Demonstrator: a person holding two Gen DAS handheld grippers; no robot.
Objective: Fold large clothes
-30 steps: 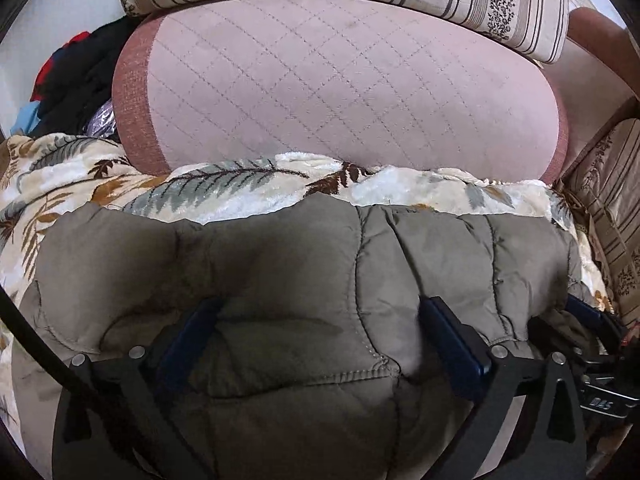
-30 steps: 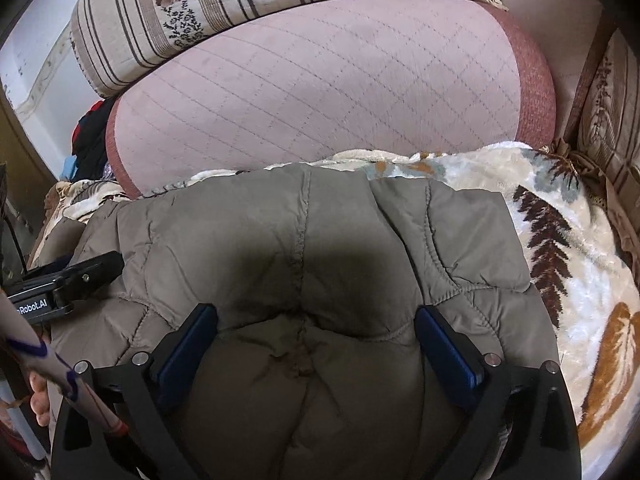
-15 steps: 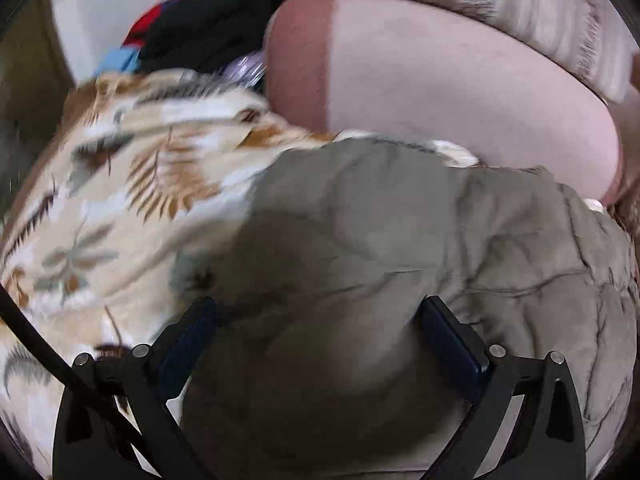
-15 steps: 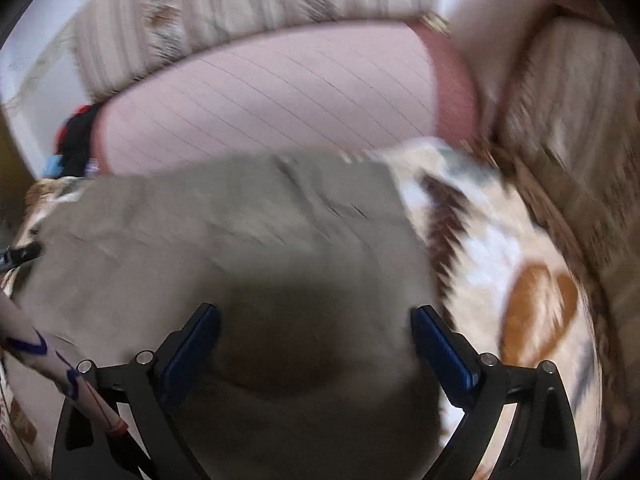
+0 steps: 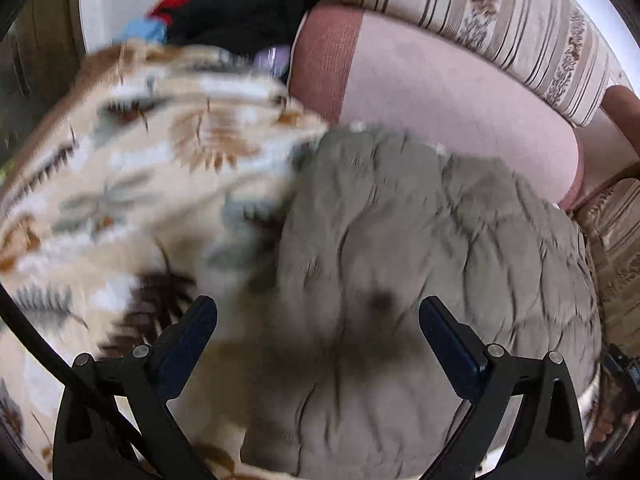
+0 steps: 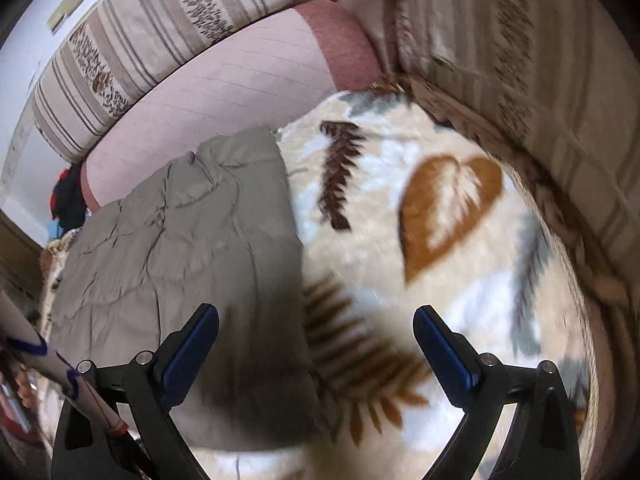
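Note:
A folded olive-grey quilted jacket (image 5: 432, 264) lies on a leaf-patterned fleece blanket (image 5: 132, 184). In the left wrist view my left gripper (image 5: 316, 328) is open and empty, hovering over the jacket's left edge. In the right wrist view the jacket (image 6: 180, 248) lies to the left and my right gripper (image 6: 316, 332) is open and empty, above the jacket's right edge and the blanket (image 6: 440, 220). Both views are motion-blurred.
A pink quilted bolster (image 5: 440, 92) and a striped cushion (image 5: 500, 20) lie behind the jacket. A pile of dark, red and blue clothes (image 5: 224, 12) sits at the far left. A striped cushion (image 6: 540, 92) borders the blanket on the right.
Both grippers have swung apart from over the jacket's middle: the left view has turned left toward the blanket, the right view right toward the blanket and side cushion. The jacket stays put.

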